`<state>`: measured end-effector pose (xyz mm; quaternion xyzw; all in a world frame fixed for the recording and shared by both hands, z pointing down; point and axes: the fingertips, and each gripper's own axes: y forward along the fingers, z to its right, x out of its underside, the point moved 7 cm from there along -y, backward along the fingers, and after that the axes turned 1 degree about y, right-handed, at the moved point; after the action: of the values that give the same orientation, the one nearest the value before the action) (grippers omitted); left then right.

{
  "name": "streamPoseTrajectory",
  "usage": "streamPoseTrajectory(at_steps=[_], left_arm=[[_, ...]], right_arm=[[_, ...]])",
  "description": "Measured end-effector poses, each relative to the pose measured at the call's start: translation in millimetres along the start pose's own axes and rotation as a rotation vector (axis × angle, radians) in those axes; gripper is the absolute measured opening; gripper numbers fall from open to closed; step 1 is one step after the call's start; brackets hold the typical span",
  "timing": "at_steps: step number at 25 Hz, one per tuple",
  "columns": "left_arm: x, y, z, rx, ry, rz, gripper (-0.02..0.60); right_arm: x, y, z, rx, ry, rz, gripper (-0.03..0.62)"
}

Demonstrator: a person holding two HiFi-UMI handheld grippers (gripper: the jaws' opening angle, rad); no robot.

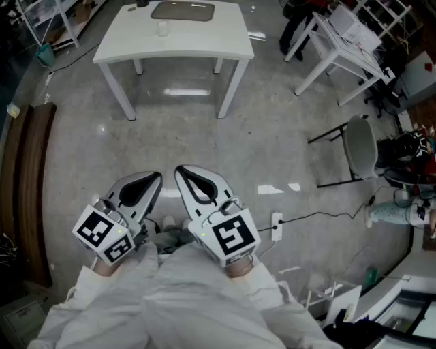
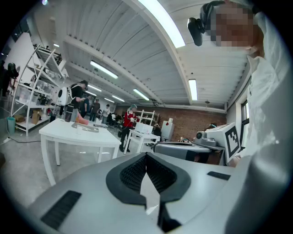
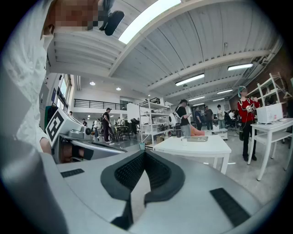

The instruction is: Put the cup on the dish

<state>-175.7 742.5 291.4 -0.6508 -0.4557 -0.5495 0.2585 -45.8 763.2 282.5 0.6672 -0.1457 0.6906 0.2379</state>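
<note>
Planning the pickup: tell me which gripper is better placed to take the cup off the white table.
Left, marginally: the cup stands left of the dish. The left gripper and right gripper are both shut, side by side, far from the table.

I've got the table well ahead of me. Cup on it, just beside the dish, at its near left corner. Second table and chair off right.

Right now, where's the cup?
Head view, top, left of centre: the cup stands on the white table, just on the near side of the grey dish, by its left end, not on it.
</note>
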Motion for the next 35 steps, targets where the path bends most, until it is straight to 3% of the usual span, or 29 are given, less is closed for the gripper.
streamPoseTrajectory(at_steps=[20, 25, 35], left_arm=[[-3, -13, 2, -0.041, 0.000, -0.013, 0.008], [-11, 1, -1, -0.093, 0.009, 0.008, 0.009], [-18, 43, -15, -0.156, 0.002, -0.005, 0.009]], right_arm=[[5, -2, -12, -0.017, 0.019, -0.059, 0.012], [9, 3, 2, -0.042, 0.106, -0.089, 0.014], [-6, 16, 44, 0.018, 0.058, -0.076, 0.014]])
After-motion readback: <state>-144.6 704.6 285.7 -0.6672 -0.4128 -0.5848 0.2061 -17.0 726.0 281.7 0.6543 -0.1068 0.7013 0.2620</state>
